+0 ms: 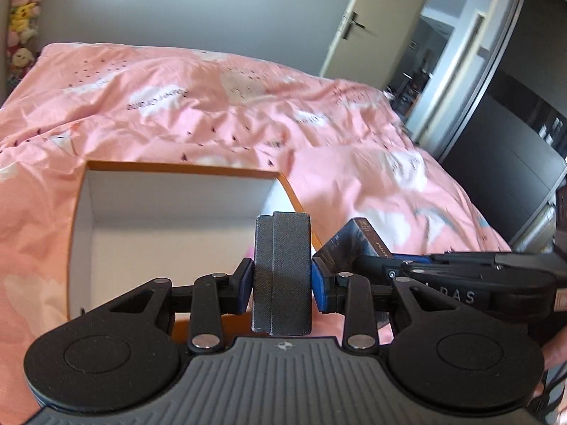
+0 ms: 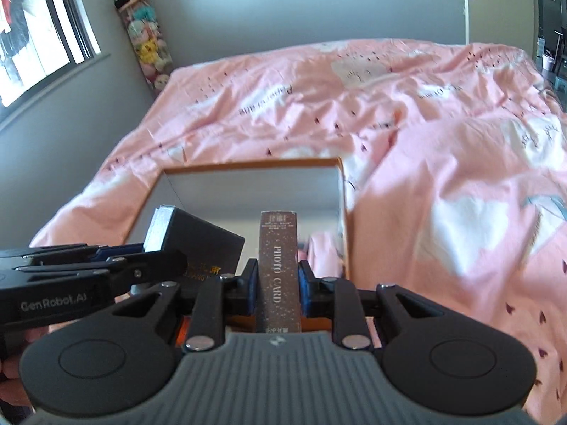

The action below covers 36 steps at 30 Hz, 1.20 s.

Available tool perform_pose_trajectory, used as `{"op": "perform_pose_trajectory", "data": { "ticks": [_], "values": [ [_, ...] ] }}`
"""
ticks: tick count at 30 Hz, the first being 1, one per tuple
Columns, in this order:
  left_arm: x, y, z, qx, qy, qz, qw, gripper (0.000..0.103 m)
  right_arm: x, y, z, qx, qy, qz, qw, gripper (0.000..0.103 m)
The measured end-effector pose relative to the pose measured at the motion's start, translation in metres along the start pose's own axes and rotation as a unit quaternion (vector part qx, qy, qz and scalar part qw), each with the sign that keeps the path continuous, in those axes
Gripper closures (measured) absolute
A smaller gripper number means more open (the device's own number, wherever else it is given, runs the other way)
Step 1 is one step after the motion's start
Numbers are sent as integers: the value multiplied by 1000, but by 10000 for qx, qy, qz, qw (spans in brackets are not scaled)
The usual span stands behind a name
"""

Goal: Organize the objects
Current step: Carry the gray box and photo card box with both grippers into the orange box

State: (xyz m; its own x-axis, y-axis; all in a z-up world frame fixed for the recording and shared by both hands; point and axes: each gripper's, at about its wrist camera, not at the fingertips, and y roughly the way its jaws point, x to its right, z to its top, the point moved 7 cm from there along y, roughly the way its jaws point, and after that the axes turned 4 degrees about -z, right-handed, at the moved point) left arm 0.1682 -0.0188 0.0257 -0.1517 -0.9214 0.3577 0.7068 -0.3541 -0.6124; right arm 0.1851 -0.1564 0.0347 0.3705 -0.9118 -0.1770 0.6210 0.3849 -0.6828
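My left gripper (image 1: 282, 279) is shut on a dark grey textured box (image 1: 283, 244), held upright between its blue pads. Beyond it an open carton (image 1: 177, 167) with an orange rim and white inside lies on the pink bed cover (image 1: 212, 106). My right gripper (image 2: 277, 283) is shut on a slim brown box (image 2: 278, 248) lettered "PHOTO CARD", also upright, in front of the same carton (image 2: 248, 164). Each gripper shows in the other's view: the right gripper (image 1: 375, 262) with its box (image 1: 354, 241) at the right, the left gripper (image 2: 156, 256) with its dark box (image 2: 198, 244) at the left. Both hang above the carton's near edge.
The crumpled pink cover fills the bed around the carton. A column of plush toys (image 2: 145, 35) hangs in the far corner beside a window (image 2: 35, 35). An open door (image 1: 354, 24) and a dark wardrobe (image 1: 514, 124) stand to the right of the bed.
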Motion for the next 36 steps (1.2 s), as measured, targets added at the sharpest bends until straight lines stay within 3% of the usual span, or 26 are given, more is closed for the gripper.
{"op": "perform_pose_trajectory", "data": {
  "ticks": [8,14,19,27,31,36],
  "values": [
    [-45,19,28,-137,-404,289,9987,65,-23,45,31,102,13,246,9996,79],
    [-75,51,19,-482,-673,573,9949,65,-23,103,19,-290,218,299,9989,79],
    [-95,78,2,-866,-879,766,9894,65,-24,140,-6,-704,72,30,9975,79],
    [-106,99,-16,-1191,-1134,720,9838,65,-20,163,-24,-1048,-318,-559,9924,79],
    [-110,108,-21,-1291,-1313,683,9805,65,-17,173,-32,-1297,-250,-589,9895,79],
    [-112,113,-27,-1379,-1387,673,9784,65,-17,172,-33,-1299,-229,-597,9895,77]
  ]
}}
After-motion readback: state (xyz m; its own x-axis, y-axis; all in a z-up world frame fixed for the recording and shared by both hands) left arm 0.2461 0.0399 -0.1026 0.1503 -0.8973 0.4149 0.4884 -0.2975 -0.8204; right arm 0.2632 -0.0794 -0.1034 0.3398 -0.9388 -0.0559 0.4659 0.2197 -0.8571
